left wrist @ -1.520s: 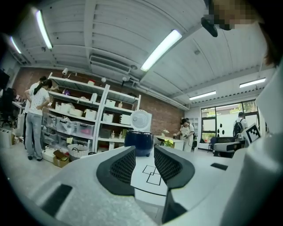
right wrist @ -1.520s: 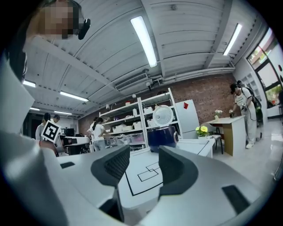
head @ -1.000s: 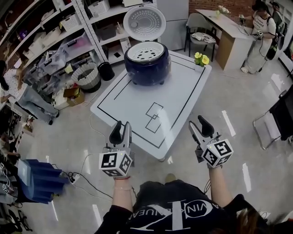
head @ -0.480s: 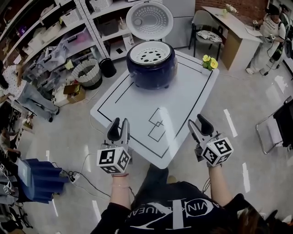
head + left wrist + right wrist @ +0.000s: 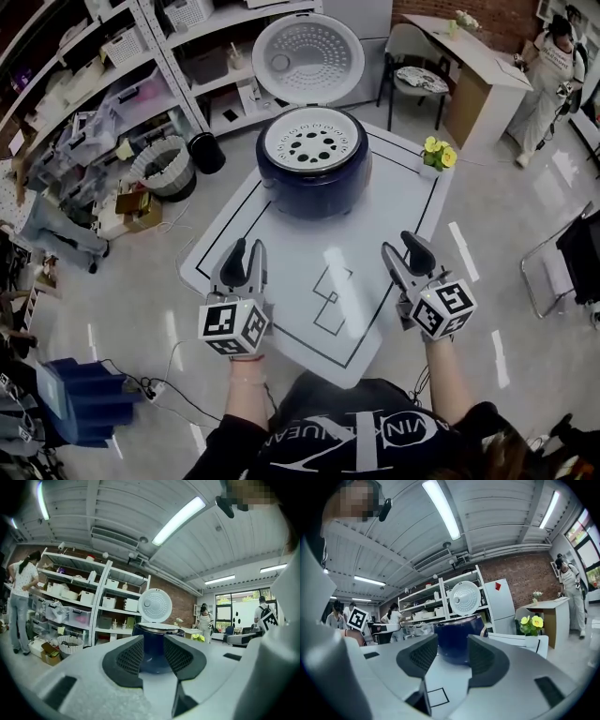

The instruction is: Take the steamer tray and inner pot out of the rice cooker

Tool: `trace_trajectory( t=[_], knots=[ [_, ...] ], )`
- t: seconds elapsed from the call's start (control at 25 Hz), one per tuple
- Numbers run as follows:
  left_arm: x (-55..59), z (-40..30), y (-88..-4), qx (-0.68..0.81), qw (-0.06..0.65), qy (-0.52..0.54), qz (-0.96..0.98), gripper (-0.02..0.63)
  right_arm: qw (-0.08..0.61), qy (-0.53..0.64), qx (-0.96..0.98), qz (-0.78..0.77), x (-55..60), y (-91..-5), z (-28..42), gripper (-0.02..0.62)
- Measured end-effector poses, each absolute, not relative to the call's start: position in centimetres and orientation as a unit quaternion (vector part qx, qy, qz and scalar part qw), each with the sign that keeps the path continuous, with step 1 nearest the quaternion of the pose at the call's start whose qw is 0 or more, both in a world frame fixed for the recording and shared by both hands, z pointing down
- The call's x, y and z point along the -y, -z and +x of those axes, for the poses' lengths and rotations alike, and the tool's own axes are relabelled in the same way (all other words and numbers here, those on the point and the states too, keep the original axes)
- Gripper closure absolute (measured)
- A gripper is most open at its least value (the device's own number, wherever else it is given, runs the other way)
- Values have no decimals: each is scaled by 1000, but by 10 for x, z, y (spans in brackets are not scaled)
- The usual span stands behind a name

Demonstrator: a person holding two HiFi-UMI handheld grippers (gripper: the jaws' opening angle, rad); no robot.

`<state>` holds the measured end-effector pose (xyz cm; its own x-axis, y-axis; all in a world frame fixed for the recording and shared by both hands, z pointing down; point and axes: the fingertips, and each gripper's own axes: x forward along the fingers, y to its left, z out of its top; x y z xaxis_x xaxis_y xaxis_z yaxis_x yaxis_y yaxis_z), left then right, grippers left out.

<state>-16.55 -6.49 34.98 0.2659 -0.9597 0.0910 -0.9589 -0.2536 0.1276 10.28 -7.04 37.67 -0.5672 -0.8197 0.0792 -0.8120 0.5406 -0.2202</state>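
Note:
A dark blue rice cooker (image 5: 314, 173) stands at the far end of the white table (image 5: 281, 281), its round lid (image 5: 307, 58) raised. A white steamer tray (image 5: 313, 142) with holes sits in its top; the inner pot is hidden below it. My left gripper (image 5: 243, 260) hovers over the table's near left, jaws apart and empty. My right gripper (image 5: 405, 253) hovers at the near right, also open and empty. Both point at the cooker, which shows between the jaws in the left gripper view (image 5: 154, 646) and the right gripper view (image 5: 458, 637).
A small pot of yellow flowers (image 5: 435, 155) stands on the table's far right corner. Black outlines (image 5: 330, 295) are marked on the tabletop. Shelving with boxes (image 5: 141, 75) and a basket (image 5: 169, 161) lie left; a desk (image 5: 473, 66), a chair (image 5: 412, 70) and a person (image 5: 553, 56) stand at the back right.
Both grippers have moved forward from before the table's near edge to over it, and the cooker now appears closer. Their jaws stay as wide as before.

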Motion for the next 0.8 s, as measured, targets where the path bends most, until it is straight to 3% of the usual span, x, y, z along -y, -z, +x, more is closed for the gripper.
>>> trace_trajectory(
  t=[0.8],
  knots=[
    [230, -186, -332, 574, 69, 7, 816, 500, -22, 83, -863, -497, 239, -332, 56, 413]
  ],
)
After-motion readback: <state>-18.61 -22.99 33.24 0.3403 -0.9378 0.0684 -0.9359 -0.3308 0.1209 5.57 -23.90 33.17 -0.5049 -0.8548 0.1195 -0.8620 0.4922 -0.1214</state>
